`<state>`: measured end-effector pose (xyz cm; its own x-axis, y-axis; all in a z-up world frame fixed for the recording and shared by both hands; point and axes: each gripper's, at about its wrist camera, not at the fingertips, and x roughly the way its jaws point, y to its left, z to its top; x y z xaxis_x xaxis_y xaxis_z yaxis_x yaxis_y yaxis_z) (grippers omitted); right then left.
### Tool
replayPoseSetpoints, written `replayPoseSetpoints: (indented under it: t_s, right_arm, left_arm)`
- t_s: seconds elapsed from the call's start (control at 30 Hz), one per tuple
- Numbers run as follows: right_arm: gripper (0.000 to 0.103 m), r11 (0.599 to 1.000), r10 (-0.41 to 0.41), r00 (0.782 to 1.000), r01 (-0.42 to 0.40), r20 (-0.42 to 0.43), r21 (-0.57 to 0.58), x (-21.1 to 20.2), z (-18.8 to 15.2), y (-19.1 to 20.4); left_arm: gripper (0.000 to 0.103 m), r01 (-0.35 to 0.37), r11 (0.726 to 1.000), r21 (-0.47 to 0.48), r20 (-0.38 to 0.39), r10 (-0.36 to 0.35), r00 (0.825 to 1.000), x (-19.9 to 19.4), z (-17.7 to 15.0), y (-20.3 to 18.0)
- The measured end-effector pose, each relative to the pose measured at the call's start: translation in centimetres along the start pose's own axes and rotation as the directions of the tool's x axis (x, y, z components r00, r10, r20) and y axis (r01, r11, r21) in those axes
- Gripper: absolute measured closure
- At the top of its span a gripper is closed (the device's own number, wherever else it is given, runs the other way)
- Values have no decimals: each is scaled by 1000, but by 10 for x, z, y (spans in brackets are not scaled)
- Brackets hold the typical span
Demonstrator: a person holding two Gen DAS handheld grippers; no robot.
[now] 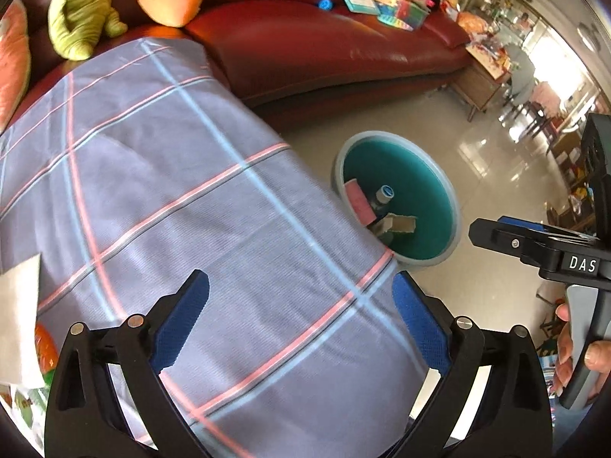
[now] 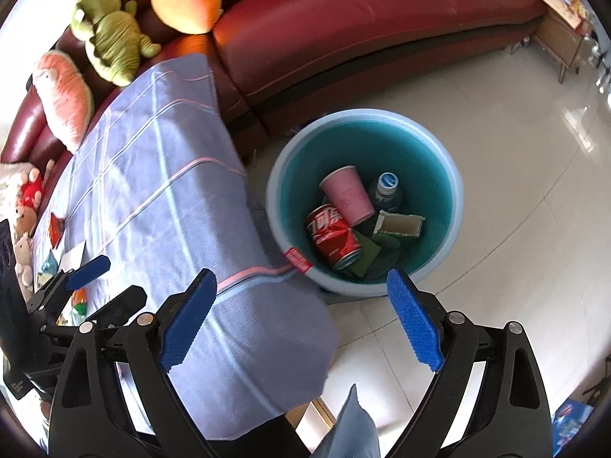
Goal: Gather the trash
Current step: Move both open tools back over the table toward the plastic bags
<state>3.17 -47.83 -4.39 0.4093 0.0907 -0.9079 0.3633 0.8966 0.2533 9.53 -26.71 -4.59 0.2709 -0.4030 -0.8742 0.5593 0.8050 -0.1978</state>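
We list: round pale-blue plastic basin point(image 2: 364, 206) on the floor off the tabletop's point(image 2: 160, 175) corner, holding a tilted red can point(image 2: 333, 233), pink cup point(image 2: 346, 195), half-hidden bottle point(image 2: 387, 187). Left gripper point(image 1: 301, 320) and right gripper point(image 2: 301, 318): fingers wide, empty.

Left gripper point(image 1: 301, 320) and right gripper point(image 2: 301, 318) both angled steeply downward, jaws wide, empty.

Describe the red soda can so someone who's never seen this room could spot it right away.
Start at the dark red sofa; on the pale tiled floor in front of it, beside the checked cloth, stands a round teal bin. The red can lies on its side among the trash inside, next to a pink paper cup. It is the only red, dented metal item there, with white lettering.
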Motion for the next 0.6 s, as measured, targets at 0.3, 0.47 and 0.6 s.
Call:
replayPoseSetpoints:
  t_s: [0.3,0.47,0.6]
  right_arm:
    - [16,996,31,999,-32,-15,-86,-4,-24,62]
    - [16,990,51,998,-55,-27,-133,-4,-37,95]
    - [16,980,70,996,-80,-62,-180,3,-50,125]
  left_arm:
    - [6,-37,997,-65,38,40,999,-39,-41,48]
    - [6,-87,991,-99,50,93,994,-61,-65,75]
    - [6,-132,982,-139,57,141,988,-78,-87,104]
